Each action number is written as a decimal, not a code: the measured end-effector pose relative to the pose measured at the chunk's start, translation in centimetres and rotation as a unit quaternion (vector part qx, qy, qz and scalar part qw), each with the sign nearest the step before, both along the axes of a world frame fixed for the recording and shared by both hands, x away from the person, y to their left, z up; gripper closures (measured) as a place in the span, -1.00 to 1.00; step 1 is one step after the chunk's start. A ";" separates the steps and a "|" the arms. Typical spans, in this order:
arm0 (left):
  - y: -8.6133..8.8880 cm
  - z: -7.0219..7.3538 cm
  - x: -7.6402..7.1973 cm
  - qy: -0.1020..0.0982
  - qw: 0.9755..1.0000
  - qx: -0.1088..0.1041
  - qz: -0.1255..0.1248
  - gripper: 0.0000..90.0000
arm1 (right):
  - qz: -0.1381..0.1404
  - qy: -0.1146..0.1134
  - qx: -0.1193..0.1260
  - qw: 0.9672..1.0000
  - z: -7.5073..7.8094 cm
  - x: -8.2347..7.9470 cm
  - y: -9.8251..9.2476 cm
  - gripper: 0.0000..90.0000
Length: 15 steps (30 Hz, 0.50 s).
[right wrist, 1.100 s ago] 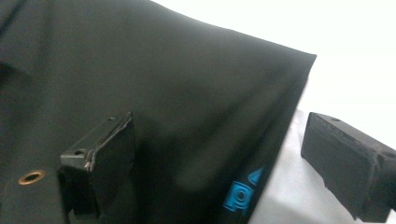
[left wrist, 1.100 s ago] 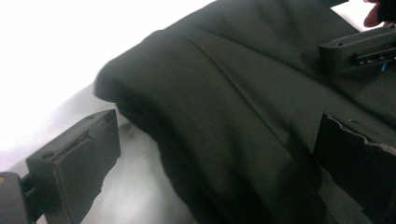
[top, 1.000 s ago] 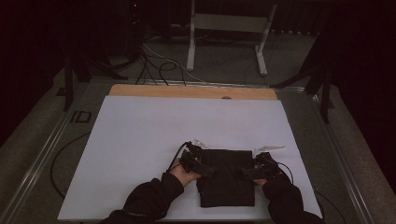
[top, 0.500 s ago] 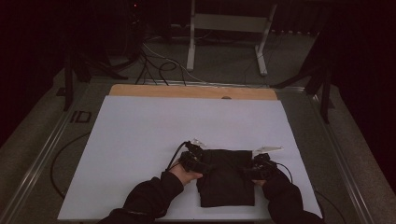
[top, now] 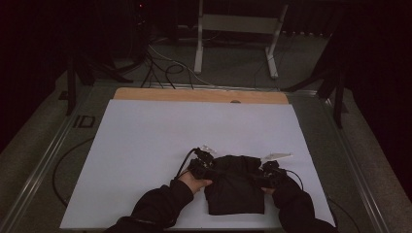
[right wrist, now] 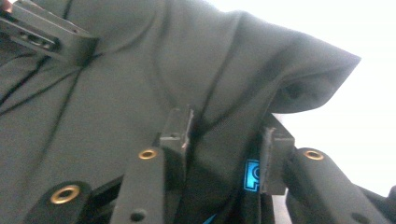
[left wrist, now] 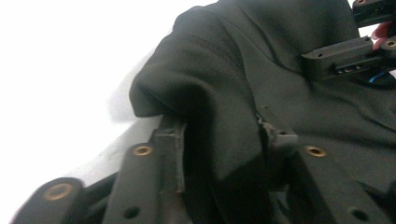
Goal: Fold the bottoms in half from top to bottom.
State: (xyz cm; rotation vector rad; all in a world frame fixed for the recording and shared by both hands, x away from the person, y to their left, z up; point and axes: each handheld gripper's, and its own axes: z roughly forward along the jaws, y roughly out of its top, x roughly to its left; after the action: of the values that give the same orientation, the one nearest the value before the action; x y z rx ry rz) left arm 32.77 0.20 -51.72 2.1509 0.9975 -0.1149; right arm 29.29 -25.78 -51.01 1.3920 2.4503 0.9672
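Note:
A black folded garment (top: 235, 191) lies near the front edge of the white table top (top: 160, 136). My left gripper (top: 206, 167) is at the garment's far left corner and my right gripper (top: 265, 175) at its far right corner. In the left gripper view a thick fold of the garment (left wrist: 210, 102) fills the gap of the left gripper (left wrist: 222, 140), whose jaws have just been closing onto it. In the right gripper view the right gripper (right wrist: 224, 135) has likewise been closing on a fold of the garment (right wrist: 140, 79), with a blue label beside one pad. Each view shows the other gripper farther off.
A wooden strip (top: 194, 95) runs along the table's far edge. Beyond it, cables (top: 165, 68) and a metal stand (top: 238, 24) are on the floor. A dark cable (top: 63, 165) loops off the table's left side. Dark sleeves come in from the bottom.
Both grippers' jaws have drawn together on the garment's far corners, and the cloth there has bunched up slightly. The hands have stayed in place.

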 end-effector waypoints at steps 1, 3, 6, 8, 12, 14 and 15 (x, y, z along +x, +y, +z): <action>0.0 0.0 0.0 0.000 1.000 0.000 0.000 0.40 | 0.002 0.001 0.001 1.000 0.0 0.0 0.0 0.45; -0.2 0.0 -0.1 -0.006 1.000 0.002 -0.003 0.43 | 0.010 0.004 0.004 1.000 0.0 0.0 0.1 0.55; -0.3 0.1 -0.4 -0.015 1.000 0.008 -0.004 0.48 | 0.017 -0.002 -0.001 1.000 0.1 -0.1 0.3 0.62; -0.3 0.2 -0.4 -0.015 1.000 0.007 -0.003 0.52 | 0.016 -0.006 -0.006 1.000 0.1 -0.2 0.4 0.65; -0.3 0.3 -0.5 -0.020 1.000 0.007 -0.005 0.55 | 0.018 -0.019 -0.006 1.000 0.3 -0.4 0.5 0.69; -0.3 0.4 -0.5 -0.021 1.000 0.005 -0.004 0.55 | 0.019 -0.023 -0.004 1.000 0.4 -0.5 0.5 0.69; -0.2 0.5 -0.5 -0.021 1.000 0.004 -0.005 0.56 | 0.017 -0.025 -0.003 1.000 0.5 -0.5 0.5 0.70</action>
State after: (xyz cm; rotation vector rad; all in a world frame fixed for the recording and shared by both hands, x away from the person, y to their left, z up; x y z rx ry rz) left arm 32.27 -0.04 -51.22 2.1571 0.9641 -0.0695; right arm 28.78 -25.30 -50.51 1.3119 2.4474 0.9893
